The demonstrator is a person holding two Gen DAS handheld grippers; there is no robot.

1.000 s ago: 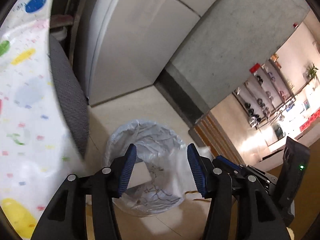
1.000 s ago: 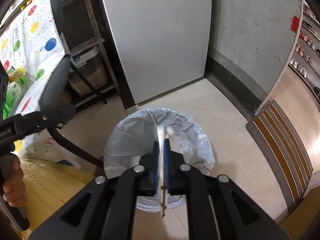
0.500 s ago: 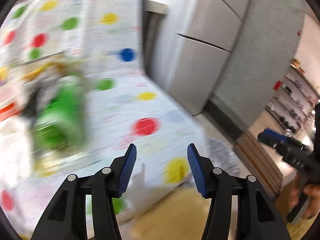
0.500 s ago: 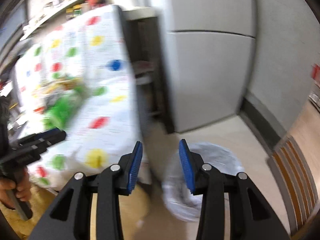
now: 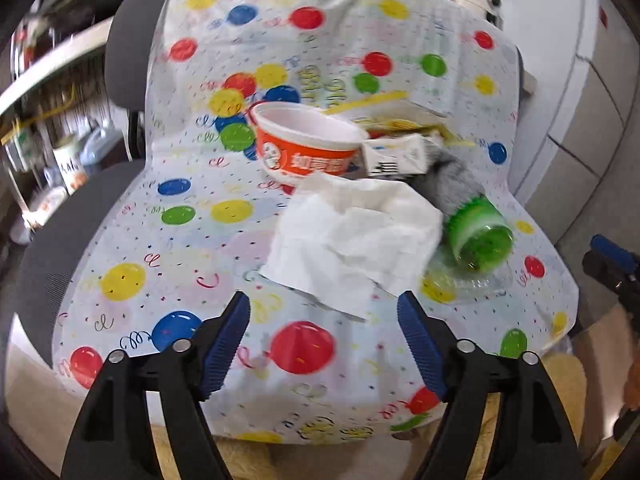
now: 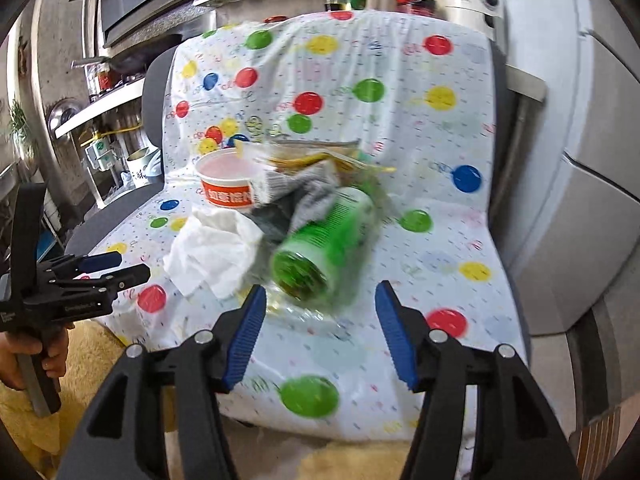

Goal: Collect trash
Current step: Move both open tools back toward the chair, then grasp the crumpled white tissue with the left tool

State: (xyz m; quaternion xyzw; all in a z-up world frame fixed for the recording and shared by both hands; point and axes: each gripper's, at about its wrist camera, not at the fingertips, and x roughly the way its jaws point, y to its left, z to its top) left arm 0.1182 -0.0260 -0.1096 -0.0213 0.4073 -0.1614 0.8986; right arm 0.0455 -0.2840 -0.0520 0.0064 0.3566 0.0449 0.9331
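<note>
Trash pile on covered chair seat (image 6: pixel 460 152): white tissue (image 5: pixel 352 236), green bottle (image 6: pixel 328 240), orange bowl (image 5: pixel 304 144). Left gripper (image 5: pixel 324 344) and right gripper (image 6: pixel 320 332) both empty, jaws just opened wider. Views swung from bin to chair; earlier load dropped, next pick pending.

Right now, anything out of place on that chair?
Yes: trash is heaped on the covered chair seat. A green bottle lies tipped on its side, beside a crumpled tissue and an orange bowl. No visible spill.
</note>
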